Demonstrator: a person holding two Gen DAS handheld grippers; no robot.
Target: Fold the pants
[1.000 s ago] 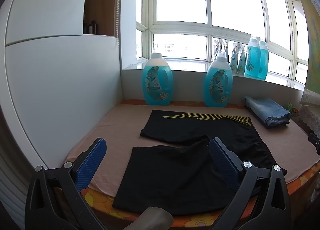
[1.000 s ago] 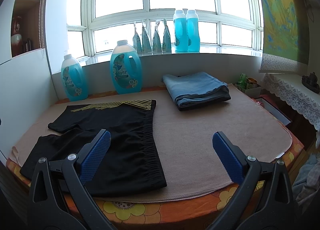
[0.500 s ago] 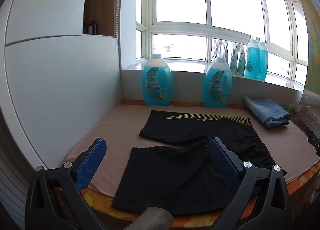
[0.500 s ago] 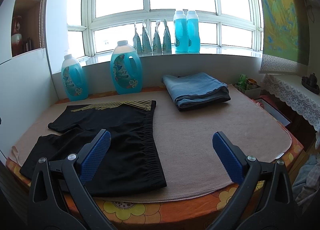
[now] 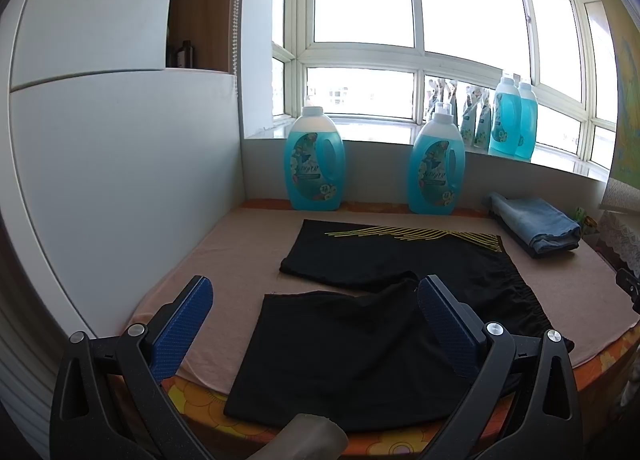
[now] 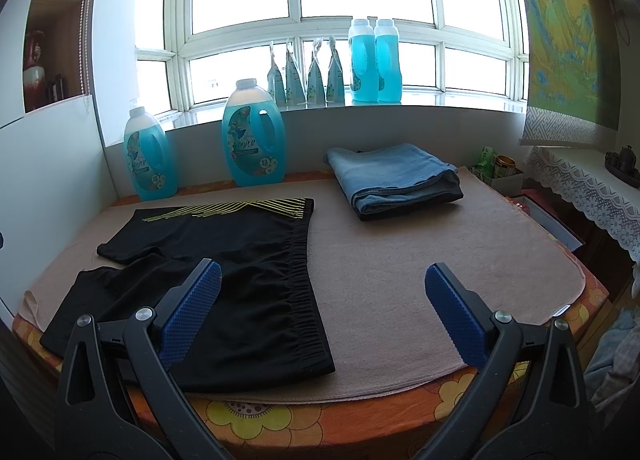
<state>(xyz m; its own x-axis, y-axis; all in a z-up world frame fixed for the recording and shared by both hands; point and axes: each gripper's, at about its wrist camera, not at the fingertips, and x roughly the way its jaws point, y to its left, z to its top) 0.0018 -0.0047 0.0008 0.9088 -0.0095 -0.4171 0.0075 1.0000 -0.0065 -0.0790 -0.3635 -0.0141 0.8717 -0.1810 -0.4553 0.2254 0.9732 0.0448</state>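
Black shorts [image 5: 360, 300] [image 6: 240, 260] with yellow stripes near the far leg lie spread flat on a tan mat [image 6: 400, 280], waistband to the right, both legs to the left. My left gripper [image 5: 314, 300] hovers open above the near leg's hem at the table's front edge, holding nothing. My right gripper [image 6: 322, 288] hangs open over the front edge, its left finger [image 6: 192, 312] above the waistband area, its right finger over bare mat.
Folded blue jeans [image 6: 392, 180] sit at the back right of the mat. Two blue detergent bottles [image 5: 314, 160] [image 5: 438, 166] stand against the back ledge; more bottles and pouches line the windowsill. A white cabinet wall [image 5: 120, 180] bounds the left side.
The left wrist view has drifted slightly, the shorts shifting a little in frame. Both grippers stay open and empty; the shorts have not moved.
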